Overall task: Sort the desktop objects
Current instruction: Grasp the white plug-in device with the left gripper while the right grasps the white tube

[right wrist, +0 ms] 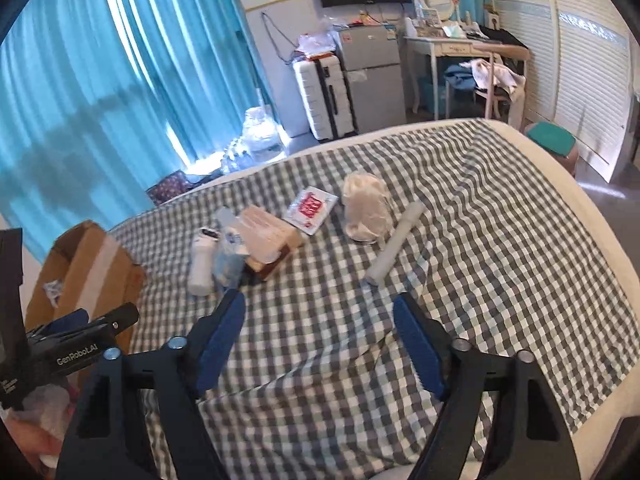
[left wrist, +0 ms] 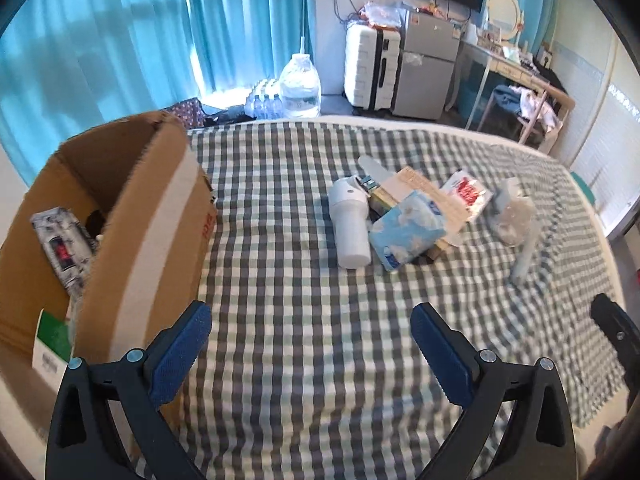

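Observation:
On the checked cloth (left wrist: 288, 264) lies a pile: a white bottle (left wrist: 350, 222), a blue tissue pack (left wrist: 406, 234), a tan box (left wrist: 424, 192), a red-and-white packet (left wrist: 466, 192), a clear crumpled bag (left wrist: 514, 216) and a white roll (right wrist: 396, 242). An open cardboard box (left wrist: 132, 216) stands at the left with a few items inside. My left gripper (left wrist: 310, 340) is open over bare cloth, short of the pile. My right gripper (right wrist: 320, 332) is open too, nothing between its blue pads (right wrist: 222, 340), near the roll's close end.
The cloth covers a bed (right wrist: 560, 168) that ends at the far and right sides. Beyond it stand a water jug (left wrist: 300, 88), a white suitcase (left wrist: 372, 68), a small fridge (left wrist: 428, 64), a desk with a chair (left wrist: 532, 92) and blue curtains (left wrist: 120, 40).

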